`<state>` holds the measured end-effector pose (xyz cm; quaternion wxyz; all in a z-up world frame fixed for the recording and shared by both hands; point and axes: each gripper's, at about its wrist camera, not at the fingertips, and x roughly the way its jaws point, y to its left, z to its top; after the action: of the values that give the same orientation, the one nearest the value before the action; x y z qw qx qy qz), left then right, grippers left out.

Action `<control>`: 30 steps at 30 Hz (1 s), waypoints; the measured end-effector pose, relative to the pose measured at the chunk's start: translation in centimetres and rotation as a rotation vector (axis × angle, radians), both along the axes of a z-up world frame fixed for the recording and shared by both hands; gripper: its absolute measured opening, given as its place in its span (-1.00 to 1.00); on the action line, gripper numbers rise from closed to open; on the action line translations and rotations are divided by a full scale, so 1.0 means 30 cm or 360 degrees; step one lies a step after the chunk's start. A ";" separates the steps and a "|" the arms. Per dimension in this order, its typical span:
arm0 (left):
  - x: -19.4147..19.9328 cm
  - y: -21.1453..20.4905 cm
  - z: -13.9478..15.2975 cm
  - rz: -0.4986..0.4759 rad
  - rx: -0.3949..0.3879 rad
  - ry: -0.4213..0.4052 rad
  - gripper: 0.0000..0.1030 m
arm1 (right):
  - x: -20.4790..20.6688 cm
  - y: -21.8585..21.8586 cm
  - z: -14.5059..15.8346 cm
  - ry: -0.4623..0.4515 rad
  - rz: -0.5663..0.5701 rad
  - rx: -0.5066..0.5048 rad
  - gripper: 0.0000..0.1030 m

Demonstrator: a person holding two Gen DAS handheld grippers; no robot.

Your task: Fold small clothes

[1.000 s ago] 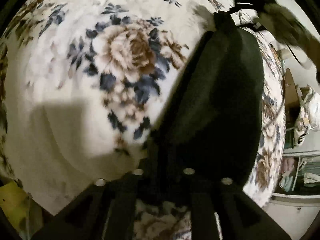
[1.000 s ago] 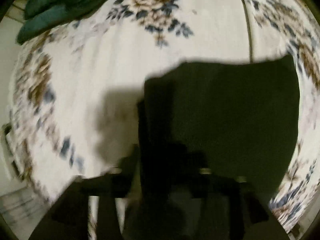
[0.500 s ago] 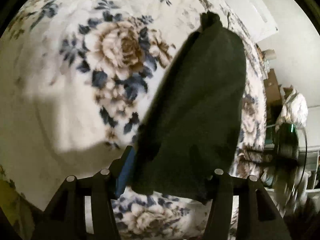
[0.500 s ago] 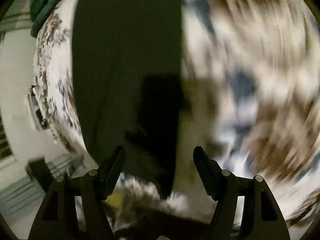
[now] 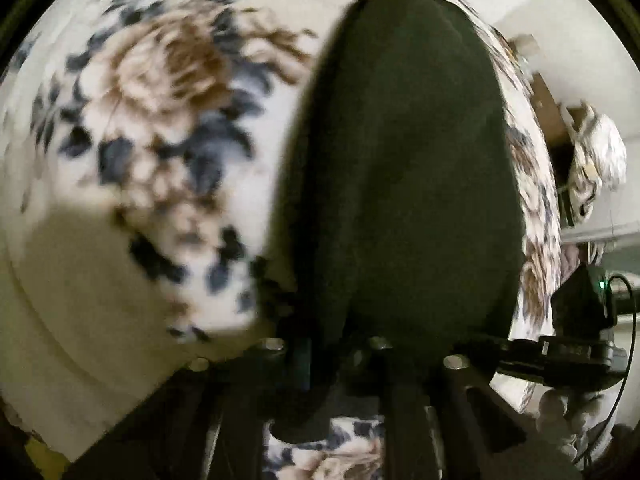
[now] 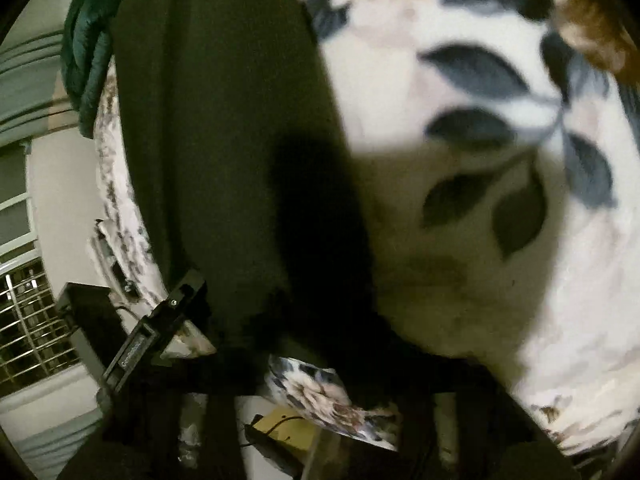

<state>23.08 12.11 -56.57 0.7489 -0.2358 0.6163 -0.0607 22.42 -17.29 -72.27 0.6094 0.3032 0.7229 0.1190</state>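
Observation:
A dark green small garment (image 5: 404, 168) lies lengthwise on a floral blanket (image 5: 160, 128). In the left wrist view my left gripper (image 5: 332, 364) is shut on its near edge. The right gripper's body (image 5: 560, 354) shows at the lower right of that view. In the right wrist view the same garment (image 6: 224, 120) runs up the left side, and my right gripper (image 6: 304, 356) sits at its near end in deep shadow. Its fingers are too dark to read. The other gripper (image 6: 160, 320) shows at the lower left there.
A teal cloth (image 6: 88, 40) lies at the blanket's far left end. The blanket's edge (image 6: 124, 240) drops to a white floor, with a barred window (image 6: 28, 320) beyond. Boxes and a patterned bundle (image 5: 596, 160) stand to the right of the bed.
Both grippers were open half a second ago. The left has closed on the garment's near edge. The right has moved lower and closer to the blanket, and both views are nearer the cloth.

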 end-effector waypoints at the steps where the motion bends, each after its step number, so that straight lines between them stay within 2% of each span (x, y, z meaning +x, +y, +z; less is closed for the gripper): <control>1: -0.006 0.000 0.016 0.0010 0.0002 -0.0013 -0.86 | -0.008 0.001 0.010 -0.0014 -0.0032 -0.0011 -0.74; 5: -0.047 0.031 0.087 0.0068 -0.0103 -0.0058 -0.87 | -0.045 -0.031 0.107 -0.0069 -0.0082 -0.0038 -0.80; 7: -0.052 0.039 0.070 0.0054 -0.0157 -0.0031 -0.87 | -0.060 -0.047 0.136 -0.0076 -0.0076 -0.0051 -0.80; 9: -0.044 0.050 0.015 0.0046 -0.0230 0.0037 -0.84 | -0.043 -0.072 0.112 -0.0035 -0.0088 -0.0066 -0.79; 11: -0.030 0.072 -0.037 0.0056 -0.0274 0.0112 -0.78 | -0.034 -0.088 0.067 0.0047 -0.0116 -0.0041 -0.71; 13: -0.025 0.103 -0.071 0.0058 -0.0358 0.0158 -0.72 | -0.031 -0.076 0.022 0.0096 -0.0147 -0.0011 -0.46; 15: -0.026 0.115 -0.085 0.0044 -0.0423 0.0183 -0.57 | -0.033 -0.076 -0.003 0.0112 -0.0138 0.0035 -0.30; 17: -0.034 0.111 -0.085 0.0000 -0.0430 0.0189 -0.52 | -0.032 -0.064 -0.023 0.0129 -0.0132 0.0073 -0.20; 20: -0.046 0.088 -0.054 -0.0060 -0.0360 0.0135 -0.58 | -0.034 -0.026 -0.034 0.0147 -0.0156 0.0083 -0.19; 21: -0.052 0.086 -0.044 -0.0065 -0.0348 0.0123 -0.84 | -0.035 -0.020 -0.031 0.0143 -0.0171 0.0067 -0.31; 22: -0.048 0.077 -0.032 -0.0065 -0.0334 0.0116 -0.87 | -0.039 -0.015 -0.018 0.0133 -0.0198 0.0053 -0.70; 26: -0.049 0.082 0.049 -0.0015 -0.0320 0.0066 -0.88 | -0.041 0.008 0.044 0.0095 -0.0227 0.0069 -0.77; 30: -0.017 0.118 0.185 0.0065 -0.0388 0.0000 -0.88 | -0.023 0.045 0.182 0.0017 -0.0219 0.0135 -0.78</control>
<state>22.56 15.64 -51.02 0.7157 -0.3376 0.5995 -0.1199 21.72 -15.93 -66.81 0.5989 0.3783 0.6978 0.1059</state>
